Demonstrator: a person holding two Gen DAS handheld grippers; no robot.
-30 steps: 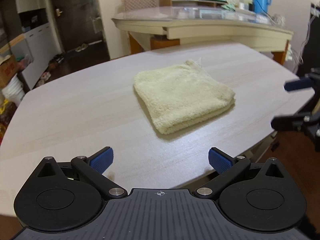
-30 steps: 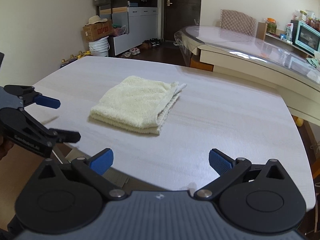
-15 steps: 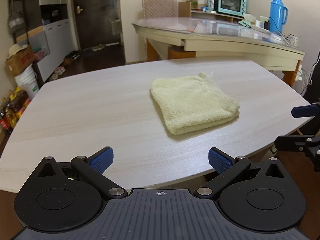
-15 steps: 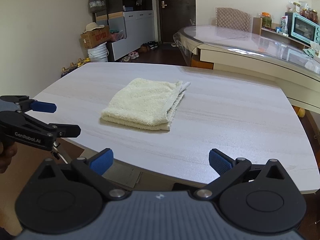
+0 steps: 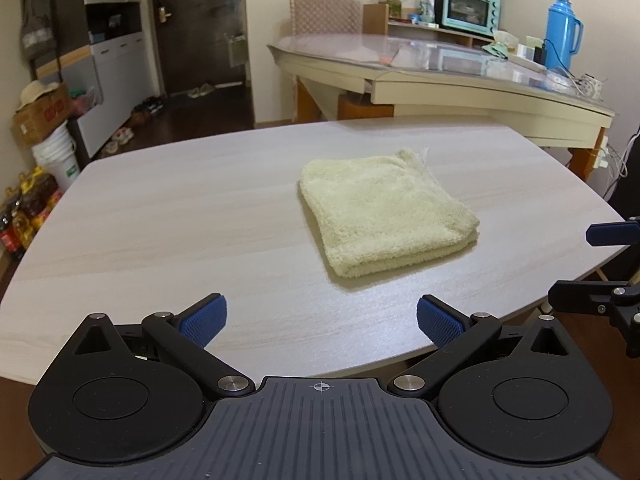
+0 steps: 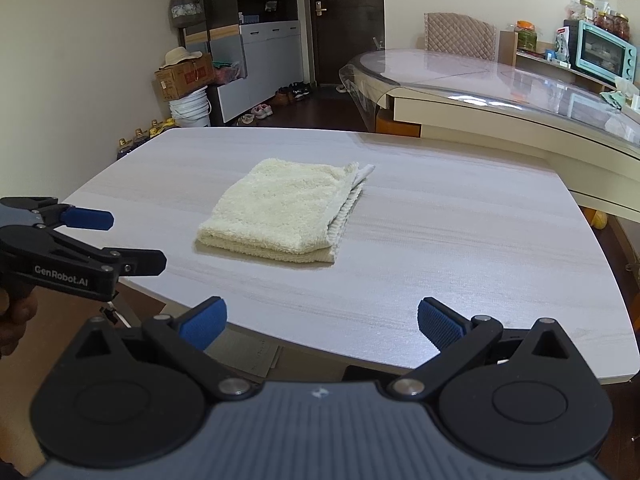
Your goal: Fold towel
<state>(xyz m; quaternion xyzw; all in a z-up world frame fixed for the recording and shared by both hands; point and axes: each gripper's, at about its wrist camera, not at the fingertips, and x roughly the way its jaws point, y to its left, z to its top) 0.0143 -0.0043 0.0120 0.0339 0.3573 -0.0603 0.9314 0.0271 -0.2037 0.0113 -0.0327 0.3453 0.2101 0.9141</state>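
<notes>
A pale yellow towel (image 5: 384, 212) lies folded into a thick square on the light wood-grain table (image 5: 160, 216); the right wrist view shows the towel (image 6: 280, 208) with its layered edges on its right side. My left gripper (image 5: 320, 320) hangs open over the table's near edge, well short of the towel, nothing between its blue pads. My right gripper (image 6: 320, 320) is open too, back at the near edge. Each gripper appears in the other's view: the right gripper (image 5: 600, 268) at the far right, the left gripper (image 6: 128, 240) at the far left, a hand behind it.
A long glass-topped counter (image 5: 440, 68) stands behind the table with a mint toaster oven (image 5: 468, 10) and a blue thermos (image 5: 562, 32). To the left are grey cabinets (image 6: 256, 68), a cardboard box (image 6: 184, 76), white buckets (image 6: 190, 110) and bottles on the floor.
Both grippers have pulled back and risen away from the towel, so the table looks farther and the room more level. The towel has not moved, and both stay open.
</notes>
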